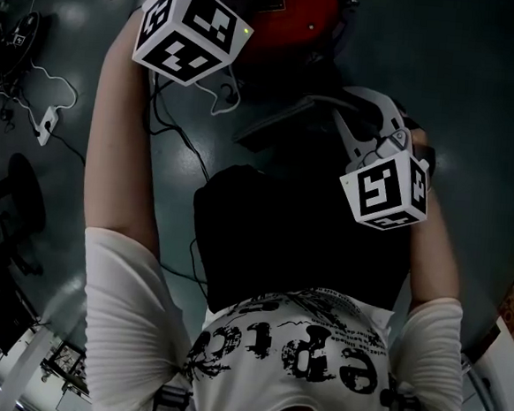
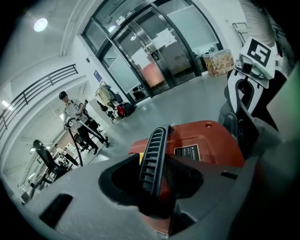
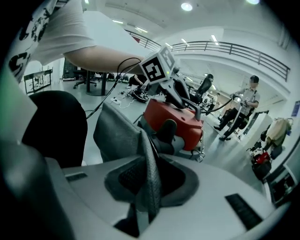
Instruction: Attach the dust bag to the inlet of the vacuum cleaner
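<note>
Head view: the red vacuum cleaner [image 1: 295, 8] sits at the top edge, partly cut off. The left gripper [image 1: 193, 28] hovers just beside it. The right gripper [image 1: 377, 148] is nearer the person, and the dark dust bag [image 1: 286, 123] stretches from it toward the vacuum. The picture is dim and the inlet cannot be made out.

Left gripper view: the jaws are closed tip to tip and look empty, with the vacuum's red top directly behind them.

Right gripper view: the jaws are clamped on the edge of the grey mesh bag. The vacuum stands straight ahead, just beyond the bag. A dark stub on its near side may be the inlet.
</note>
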